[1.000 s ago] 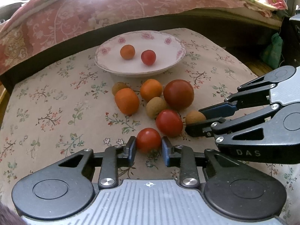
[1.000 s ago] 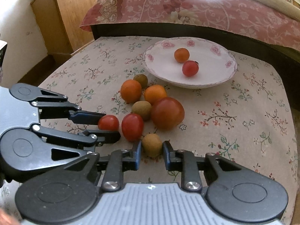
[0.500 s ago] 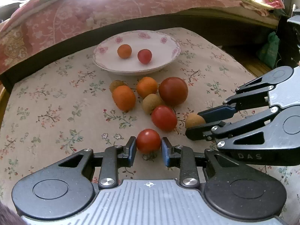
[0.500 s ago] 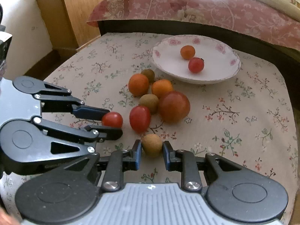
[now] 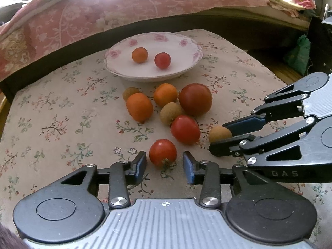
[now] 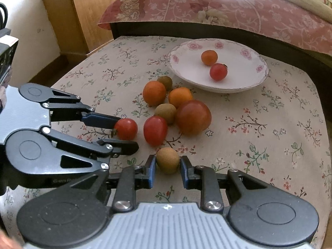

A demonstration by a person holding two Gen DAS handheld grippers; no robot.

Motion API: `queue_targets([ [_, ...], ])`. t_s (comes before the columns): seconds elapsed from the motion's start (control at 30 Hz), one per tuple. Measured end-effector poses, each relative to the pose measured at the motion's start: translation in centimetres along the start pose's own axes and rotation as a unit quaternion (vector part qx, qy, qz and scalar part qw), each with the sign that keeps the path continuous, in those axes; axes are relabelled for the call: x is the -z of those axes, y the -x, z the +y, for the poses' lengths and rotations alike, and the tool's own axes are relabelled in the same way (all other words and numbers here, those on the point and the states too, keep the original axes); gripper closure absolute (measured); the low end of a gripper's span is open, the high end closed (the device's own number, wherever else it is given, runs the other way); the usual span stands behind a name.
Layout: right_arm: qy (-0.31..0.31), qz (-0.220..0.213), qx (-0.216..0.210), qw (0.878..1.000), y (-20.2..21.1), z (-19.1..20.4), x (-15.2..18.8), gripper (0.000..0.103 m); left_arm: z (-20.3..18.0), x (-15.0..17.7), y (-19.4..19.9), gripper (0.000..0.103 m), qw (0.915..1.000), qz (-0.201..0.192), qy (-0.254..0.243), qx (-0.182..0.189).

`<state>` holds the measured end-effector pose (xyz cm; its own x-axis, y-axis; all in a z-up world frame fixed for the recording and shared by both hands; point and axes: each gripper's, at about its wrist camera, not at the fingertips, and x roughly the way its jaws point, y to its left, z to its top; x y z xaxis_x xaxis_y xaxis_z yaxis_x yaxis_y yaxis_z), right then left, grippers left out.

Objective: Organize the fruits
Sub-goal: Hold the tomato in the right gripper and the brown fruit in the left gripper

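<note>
My left gripper (image 5: 164, 165) is open around the small tomato (image 5: 162, 153): gaps show on both sides, pads not touching. The tomato sits on the cloth (image 5: 62, 112), stem stub toward me.

My right gripper (image 6: 167, 171) is open around the brown fruit (image 6: 167, 160): narrow gaps both sides, pads just beside the skin. I cannot tell if either pad grazes it.

Judgement: both grasps are lined up, neither closed yet.

How to do it well:
- Close slowly and evenly. Both fruits are round and will roll forward if one pad lands first.
- The tomato is soft: stop squeezing once it holds.
- Pads should meet each fruit at its widest line, low enough not to ride over the top.
- Lift straight up. The oval tomato (image 5: 185, 129) lies near both grippers and could be knocked.

Beyond: the big tomato (image 5: 195, 99), two oranges (image 5: 139, 107), (image 5: 165, 94) and two more brown fruits (image 5: 170, 112), (image 5: 130, 92) are clustered between me and the plate (image 5: 186, 47). The plate holds one orange (image 5: 139, 55) and one tomato (image 5: 162, 60), well apart from the rim, so there is room to set both down. Carry over the cluster, not through it.
</note>
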<state>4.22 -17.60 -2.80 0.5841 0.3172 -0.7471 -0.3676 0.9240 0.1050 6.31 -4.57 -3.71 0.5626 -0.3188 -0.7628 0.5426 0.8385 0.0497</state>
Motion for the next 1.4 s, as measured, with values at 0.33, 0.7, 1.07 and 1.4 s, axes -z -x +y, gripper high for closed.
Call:
queue_targets([
  [0.33,-0.002,0.004,0.006,1.000,0.0,0.1,-0.2,0.076,-0.1,0.0,0.0,0.060,1.0000,0.000,0.001,0.002],
  [0.7,-0.003,0.008,0.008,1.000,0.0,0.2,-0.3,0.077,-0.3,-0.2,0.0,0.067,1.0000,0.004,-0.006,0.004],
  [1.07,-0.006,-0.006,0.013,1.000,0.9,0.5,-0.7,0.077,-0.3,-0.4,0.6,0.067,1.0000,-0.004,-0.005,0.001],
  [1.4,-0.013,-0.022,0.015,1.000,1.6,0.3,-1.3,0.077,-0.2,-1.0,1.2,0.068,0.9998,-0.018,-0.001,-0.005],
])
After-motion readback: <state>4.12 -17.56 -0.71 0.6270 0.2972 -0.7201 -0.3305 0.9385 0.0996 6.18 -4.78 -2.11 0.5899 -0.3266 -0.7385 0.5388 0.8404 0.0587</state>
